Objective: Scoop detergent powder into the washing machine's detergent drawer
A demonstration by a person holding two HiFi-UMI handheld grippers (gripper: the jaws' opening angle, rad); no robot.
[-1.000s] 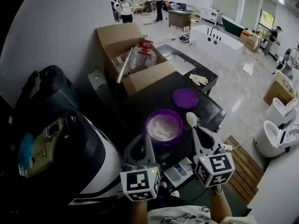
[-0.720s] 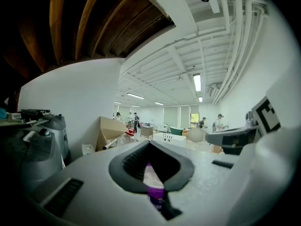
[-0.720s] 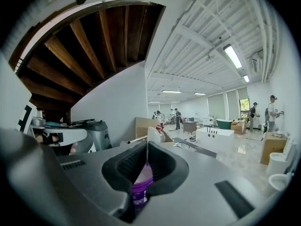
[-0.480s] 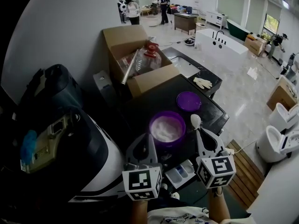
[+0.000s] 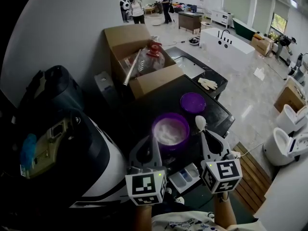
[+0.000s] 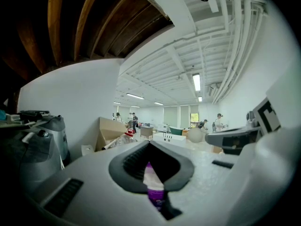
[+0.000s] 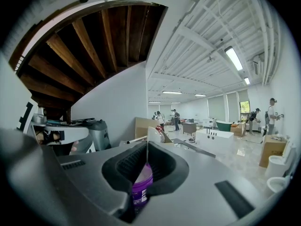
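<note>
A purple tub (image 5: 170,130) of white detergent powder stands open on the dark top of the washing machine (image 5: 144,109). Its purple lid (image 5: 193,102) lies behind it to the right. The detergent drawer (image 5: 185,177) is pulled out below the tub's near side. My right gripper (image 5: 206,137) is shut on the handle of a white spoon (image 5: 200,124), whose bowl hangs just right of the tub's rim. In the right gripper view the spoon (image 7: 154,134) sticks up past the jaws, with the tub (image 7: 140,187) below. My left gripper (image 5: 153,146) is shut and holds nothing, its tips at the tub's near-left rim.
An open cardboard box (image 5: 137,61) with a red-capped bottle stands behind the machine. A dark vacuum cleaner (image 5: 53,95) sits at the left. White gloves (image 5: 208,84) lie by a sink. Toilets (image 5: 288,143) stand at the right; people stand far off.
The head view has shifted slightly. Both grippers stay in about the same place by the tub, and the spoon is still held beside the rim.
</note>
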